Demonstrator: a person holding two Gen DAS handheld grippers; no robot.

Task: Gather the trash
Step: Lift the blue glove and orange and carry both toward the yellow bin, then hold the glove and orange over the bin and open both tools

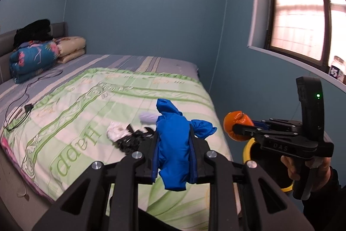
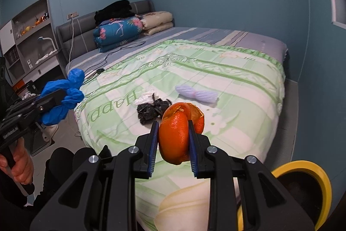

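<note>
My left gripper (image 1: 174,153) is shut on a crumpled blue plastic bag (image 1: 173,144), held above the foot of the bed; the same blue bag (image 2: 62,99) shows at the left in the right wrist view. My right gripper (image 2: 173,142) is shut on an orange peel (image 2: 178,133), seen also as the orange peel (image 1: 236,125) at the right of the left wrist view. On the green quilt (image 2: 216,70) lie a black crumpled bag (image 2: 151,110), a white scrap (image 2: 146,96) and a pale lilac wrapper (image 2: 195,93).
A yellow-rimmed bin (image 2: 311,183) stands on the floor by the bed's near right corner. Folded bedding (image 2: 121,31) and a cable (image 1: 19,109) lie toward the headboard. Shelves (image 2: 30,36) line the left wall; a window (image 1: 302,14) is on the right.
</note>
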